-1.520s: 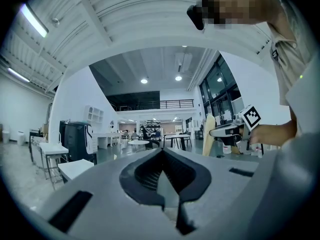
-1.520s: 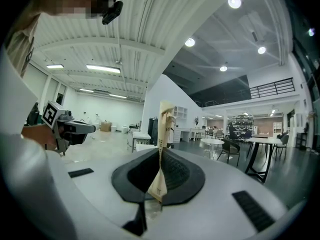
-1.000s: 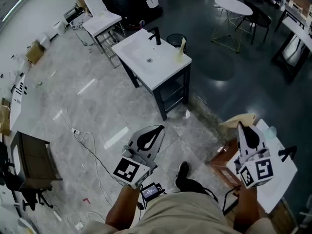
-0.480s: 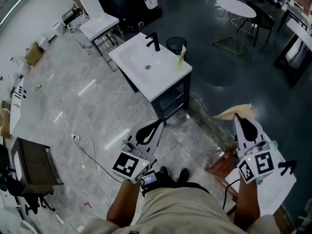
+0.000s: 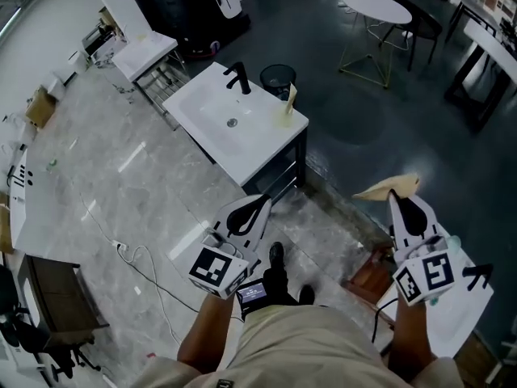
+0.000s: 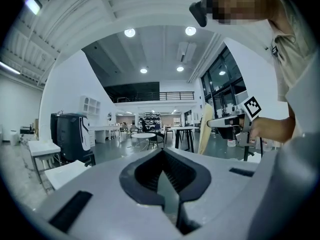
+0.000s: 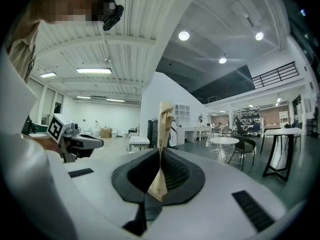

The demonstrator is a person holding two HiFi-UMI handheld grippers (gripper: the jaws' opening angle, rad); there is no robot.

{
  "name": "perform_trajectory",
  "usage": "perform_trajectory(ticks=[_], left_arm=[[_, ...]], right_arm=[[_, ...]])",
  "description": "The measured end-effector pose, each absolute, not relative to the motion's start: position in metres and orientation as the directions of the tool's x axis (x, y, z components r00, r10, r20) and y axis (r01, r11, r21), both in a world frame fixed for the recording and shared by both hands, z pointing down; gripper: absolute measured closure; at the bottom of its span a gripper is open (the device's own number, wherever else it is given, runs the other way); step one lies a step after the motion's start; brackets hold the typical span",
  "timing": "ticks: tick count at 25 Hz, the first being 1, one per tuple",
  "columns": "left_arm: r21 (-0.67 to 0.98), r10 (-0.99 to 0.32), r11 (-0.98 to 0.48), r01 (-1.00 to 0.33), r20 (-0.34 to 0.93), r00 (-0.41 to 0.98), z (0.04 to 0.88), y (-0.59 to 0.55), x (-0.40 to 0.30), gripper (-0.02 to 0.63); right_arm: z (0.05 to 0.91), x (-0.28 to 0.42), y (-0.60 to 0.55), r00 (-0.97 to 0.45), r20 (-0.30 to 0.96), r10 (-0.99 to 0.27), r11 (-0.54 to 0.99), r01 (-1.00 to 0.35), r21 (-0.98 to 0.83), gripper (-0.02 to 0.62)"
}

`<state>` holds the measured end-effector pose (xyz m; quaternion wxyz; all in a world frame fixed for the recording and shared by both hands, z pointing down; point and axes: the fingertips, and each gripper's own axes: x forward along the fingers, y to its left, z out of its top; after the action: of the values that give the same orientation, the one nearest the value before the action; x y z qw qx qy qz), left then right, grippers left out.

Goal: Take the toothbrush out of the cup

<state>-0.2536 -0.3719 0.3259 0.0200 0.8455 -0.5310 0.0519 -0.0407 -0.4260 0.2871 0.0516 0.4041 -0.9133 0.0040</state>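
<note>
On the far right corner of a white sink vanity, ahead of me, stands a small pale cup with a pale stick rising from it; it is too small to make out more. My left gripper is shut and empty, held low over the floor in front of the vanity; its jaws meet in the left gripper view. My right gripper is shut on a beige folded sheet, which stands upright between the jaws in the right gripper view.
The vanity has a basin and a black tap. A black bin stands behind it, with a round white table further back. A white cable lies on the marble floor at left. A white table and a wooden box are by my right side.
I have walked towards the vanity, which now lies nearer and further left in the head view. Both grippers moved forward with me, jaws unchanged, the beige sheet still in the right one.
</note>
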Motion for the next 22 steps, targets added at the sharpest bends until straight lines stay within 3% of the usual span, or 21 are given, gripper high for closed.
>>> perform_trajectory(ticks=[22], left_arm=[[-0.020, -0.832, -0.514, -0.857, 0.254, 0.493, 0.425, -0.644, -0.344, 0.600]], right_arm=[[0.333, -0.120, -0.582, -0.519, 0.213, -0.828, 0.531, -0.847, 0.000, 0.581]])
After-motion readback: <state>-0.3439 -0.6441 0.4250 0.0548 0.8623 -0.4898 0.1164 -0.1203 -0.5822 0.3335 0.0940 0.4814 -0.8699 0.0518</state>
